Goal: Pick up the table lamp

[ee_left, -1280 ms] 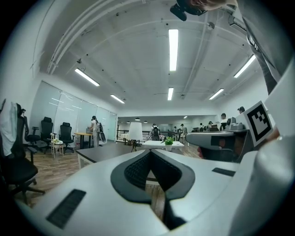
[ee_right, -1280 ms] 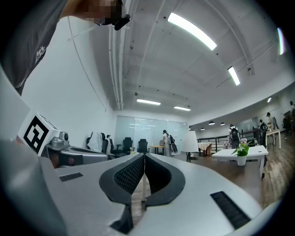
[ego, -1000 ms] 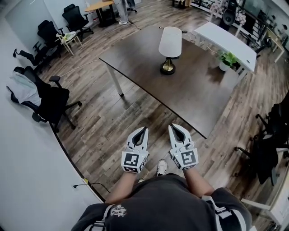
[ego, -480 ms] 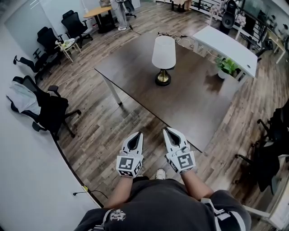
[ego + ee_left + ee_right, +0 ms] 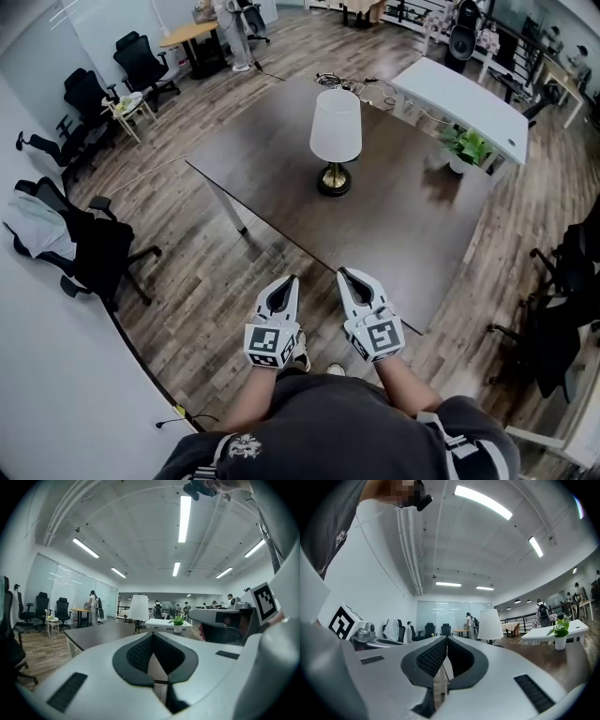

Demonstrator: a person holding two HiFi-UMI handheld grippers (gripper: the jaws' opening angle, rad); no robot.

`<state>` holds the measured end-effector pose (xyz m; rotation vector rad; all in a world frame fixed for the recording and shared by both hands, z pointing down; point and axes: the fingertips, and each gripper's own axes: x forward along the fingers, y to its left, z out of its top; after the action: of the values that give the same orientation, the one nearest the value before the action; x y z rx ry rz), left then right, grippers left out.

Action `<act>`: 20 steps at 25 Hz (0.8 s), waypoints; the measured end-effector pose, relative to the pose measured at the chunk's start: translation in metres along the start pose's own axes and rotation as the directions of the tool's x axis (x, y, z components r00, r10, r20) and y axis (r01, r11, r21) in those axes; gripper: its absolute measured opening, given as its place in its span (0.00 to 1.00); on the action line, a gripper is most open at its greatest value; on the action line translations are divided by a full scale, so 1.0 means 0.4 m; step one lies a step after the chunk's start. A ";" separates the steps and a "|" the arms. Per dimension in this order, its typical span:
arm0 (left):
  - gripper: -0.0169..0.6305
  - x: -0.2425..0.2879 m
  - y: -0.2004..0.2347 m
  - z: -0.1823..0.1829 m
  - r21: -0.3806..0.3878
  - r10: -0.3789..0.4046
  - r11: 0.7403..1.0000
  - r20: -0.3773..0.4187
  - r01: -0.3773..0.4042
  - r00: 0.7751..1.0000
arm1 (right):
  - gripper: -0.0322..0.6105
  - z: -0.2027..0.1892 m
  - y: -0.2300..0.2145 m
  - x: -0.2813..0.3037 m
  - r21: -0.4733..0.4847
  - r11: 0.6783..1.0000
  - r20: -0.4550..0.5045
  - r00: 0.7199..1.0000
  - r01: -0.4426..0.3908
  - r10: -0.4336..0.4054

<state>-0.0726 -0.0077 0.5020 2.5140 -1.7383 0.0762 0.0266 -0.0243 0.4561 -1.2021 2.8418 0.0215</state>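
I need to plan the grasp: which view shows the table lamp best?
The head view: the whole table lamp, shade to brass base, stands on the dark table. Both gripper views show it small and distant.

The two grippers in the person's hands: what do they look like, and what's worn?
Both the left gripper and the right gripper are white, tapering shells with dark ribbed pads inside. Each carries a cube with black-and-white square markers. The person wears a dark grey short-sleeved shirt with white print.

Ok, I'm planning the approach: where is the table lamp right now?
In the head view the table lamp stands upright on the dark table, left of the potted plant.
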 end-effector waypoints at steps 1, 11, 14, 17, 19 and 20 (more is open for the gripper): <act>0.04 0.017 0.014 0.005 0.004 -0.010 1.000 0.002 0.010 1.000 | 0.09 0.001 -0.009 0.020 -0.001 1.000 -0.001 1.000 0.009 -0.009; 0.04 0.170 0.173 0.061 0.017 -0.120 0.993 0.013 0.119 0.993 | 0.09 0.010 -0.064 0.235 -0.011 0.994 -0.011 0.994 0.108 -0.108; 0.04 0.198 0.214 0.079 0.029 -0.151 0.988 0.028 0.150 0.988 | 0.09 0.007 -0.071 0.288 -0.009 0.990 -0.020 0.990 0.139 -0.139; 0.04 0.236 0.241 0.091 0.033 -0.181 0.983 0.039 0.179 0.983 | 0.09 -0.005 -0.092 0.329 -0.019 0.985 -0.037 0.985 0.171 -0.171; 0.04 0.255 0.253 0.097 0.034 -0.197 0.980 0.046 0.195 0.979 | 0.09 -0.008 -0.104 0.346 -0.024 0.981 -0.043 0.981 0.190 -0.191; 0.04 0.265 0.260 0.098 0.034 -0.202 0.979 0.048 0.201 0.978 | 0.09 -0.008 -0.110 0.354 -0.027 0.980 -0.043 0.979 0.199 -0.200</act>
<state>-0.1326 -0.1467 0.4766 2.7209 -1.4984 0.0240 -0.0404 -0.1565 0.4518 -1.5047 2.7503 0.0171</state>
